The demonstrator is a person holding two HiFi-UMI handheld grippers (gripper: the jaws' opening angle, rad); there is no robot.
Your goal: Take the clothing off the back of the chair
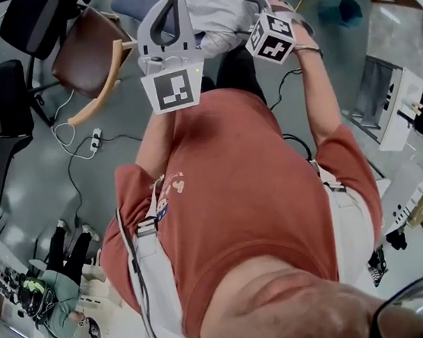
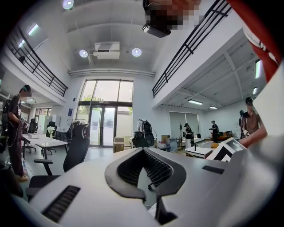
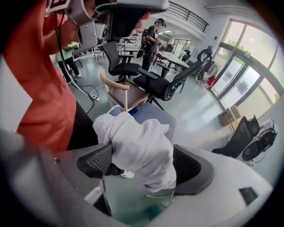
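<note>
Grasp step: the open right claw (image 3: pixel 142 166) is straddling the white garment (image 3: pixel 137 142) on the chair (image 3: pixel 155 116); the left claw (image 2: pixel 144 173) is idling closed. The next move is probably closing on the fabric, then lifting clear.

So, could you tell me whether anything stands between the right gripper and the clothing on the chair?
Nothing visible does: the white clothing, draped over the chair, lies directly between the open jaws of the right gripper.

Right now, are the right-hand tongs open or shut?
Open: the right tongs stand wide apart around the white garment, which sits loose between them.
</note>
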